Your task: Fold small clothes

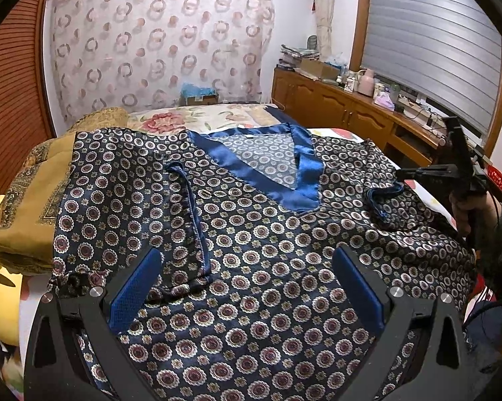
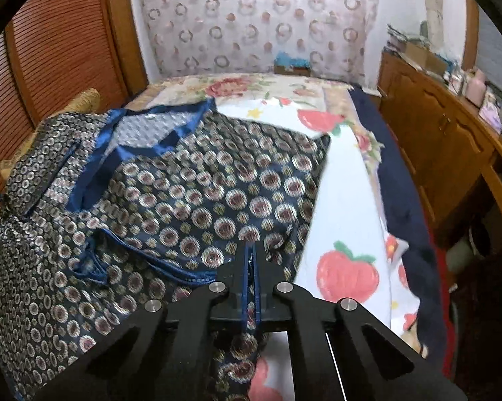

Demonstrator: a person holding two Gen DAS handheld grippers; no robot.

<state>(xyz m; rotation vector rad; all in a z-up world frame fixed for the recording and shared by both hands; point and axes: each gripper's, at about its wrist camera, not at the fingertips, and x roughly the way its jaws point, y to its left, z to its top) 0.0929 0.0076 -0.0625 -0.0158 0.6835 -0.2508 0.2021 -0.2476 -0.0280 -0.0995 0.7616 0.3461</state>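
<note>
A dark navy shirt point(image 1: 251, 234) printed with small rings, with a shiny blue V-neck band point(image 1: 267, 180), lies spread face up on the bed. Its left sleeve point(image 1: 184, 217) is folded in over the front. My left gripper point(image 1: 247, 254) hangs open just above the shirt's lower front, its blue pads point(image 1: 137, 287) wide apart with nothing between them. In the right wrist view, my right gripper point(image 2: 251, 250) is shut on the shirt point(image 2: 200, 200) at its right side, beside the blue-edged right sleeve point(image 2: 97, 264). A hand holds the right gripper point(image 1: 401, 173) at the shirt's right edge.
A gold patterned cushion point(image 1: 33, 200) and a yellow soft toy point(image 1: 0, 287) lie left of the shirt. A strawberry-print sheet point(image 2: 344, 200) and a navy blanket point(image 2: 404, 200) cover the bed's right side. A cluttered wooden sideboard point(image 1: 334, 107) runs along the right wall.
</note>
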